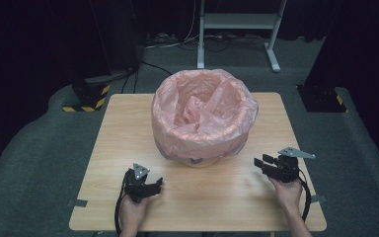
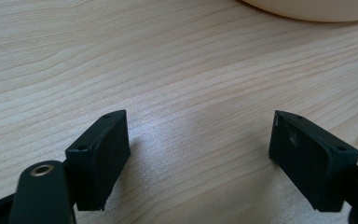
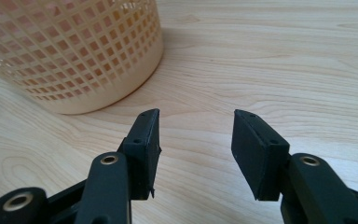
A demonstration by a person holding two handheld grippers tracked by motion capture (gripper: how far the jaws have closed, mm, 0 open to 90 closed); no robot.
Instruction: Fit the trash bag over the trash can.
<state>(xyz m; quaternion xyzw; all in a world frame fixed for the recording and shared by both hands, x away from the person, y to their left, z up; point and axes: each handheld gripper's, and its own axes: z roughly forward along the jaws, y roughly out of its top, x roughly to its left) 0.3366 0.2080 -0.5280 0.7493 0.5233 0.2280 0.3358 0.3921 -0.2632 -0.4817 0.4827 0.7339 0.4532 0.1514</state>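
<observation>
A cream lattice basket (image 3: 74, 51) lined with a pink plastic bag (image 1: 203, 111) stands in the middle of the wooden table (image 1: 128, 123). My left gripper (image 1: 150, 187) rests low at the front left of the table, open, with bare wood between its jaws (image 2: 198, 135). My right gripper (image 1: 262, 164) hovers at the front right, just right of the basket, open and holding nothing (image 3: 196, 128). In the left gripper view the basket's base (image 2: 312, 9) curves along the top edge.
The bag's rim folds over the basket's top and hangs down its sides. A metal stand (image 1: 237, 29) and cables lie on the dark floor behind the table. Black posts with yellow-striped feet (image 1: 86, 96) stand left and right.
</observation>
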